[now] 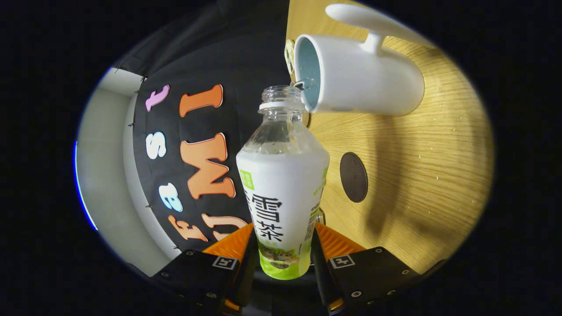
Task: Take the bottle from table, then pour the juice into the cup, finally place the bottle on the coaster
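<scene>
The wooden bench [417, 175] spreads wide behind the action, seen turned on its side because the tongs are rolled over for a pour. On it stands a white cup [364, 79] with a pale blue inside and a long curved handle, its open mouth facing the bottle's neck. A clear plastic bottle [283, 188], wrapped in a white and green label, lies along the line of the fingers with its base between them and its uncapped mouth right at the cup's rim; a thin thread of clear liquid shows at the lip, just where bottle and cup meet. The bottle's shoulder above the label looks see-through and nearly drained. The tongs [283, 259] are clenched on the bottle, one finger pressing each side of its lower body near the base. A dark round coaster [354, 177] lies flat on the bench beside the bottle's label, apart from the cup and with nothing on it.
</scene>
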